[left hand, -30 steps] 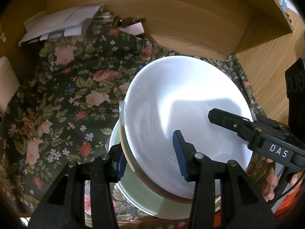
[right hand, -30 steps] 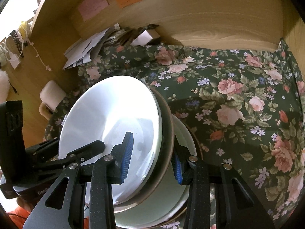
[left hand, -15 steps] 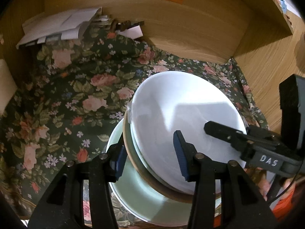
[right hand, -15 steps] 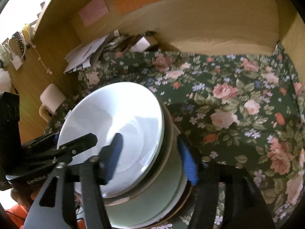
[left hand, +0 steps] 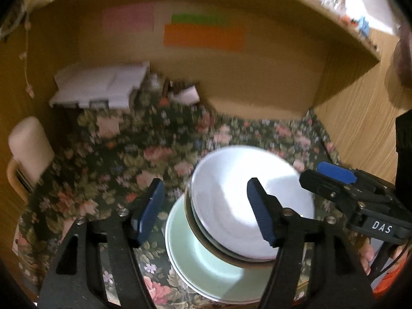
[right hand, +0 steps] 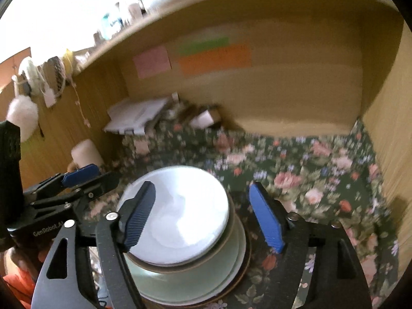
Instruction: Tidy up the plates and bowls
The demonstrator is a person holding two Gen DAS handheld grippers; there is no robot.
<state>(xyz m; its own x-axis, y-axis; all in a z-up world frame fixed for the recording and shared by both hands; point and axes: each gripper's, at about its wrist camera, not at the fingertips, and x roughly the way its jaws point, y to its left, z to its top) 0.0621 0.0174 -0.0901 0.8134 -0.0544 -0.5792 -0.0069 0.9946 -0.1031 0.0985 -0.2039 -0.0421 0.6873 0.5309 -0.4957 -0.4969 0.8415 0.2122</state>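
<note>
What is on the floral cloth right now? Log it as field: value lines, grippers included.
surface: floral cloth
stack top: white bowl
under it: brown-rimmed bowl
stack base: pale green plate
left gripper: open, jaws just opened, holding nothing
right gripper: open, jaws just opened, holding nothing
back corner: white papers

Setting: a lived-in home, a desk nook used as a table. Evidence:
- dark green floral tablecloth with pink roses (left hand: 108,170) spread over the table;
- light wooden back panel and side walls (right hand: 296,95) enclosing it, with a cluttered shelf above;
- pink, green and orange paper notes (left hand: 203,37) stuck on the panel;
- loose stack of white papers (left hand: 100,87) in the far corner;
- stack of household crockery, white bowl over pale green plates (right hand: 180,221).
</note>
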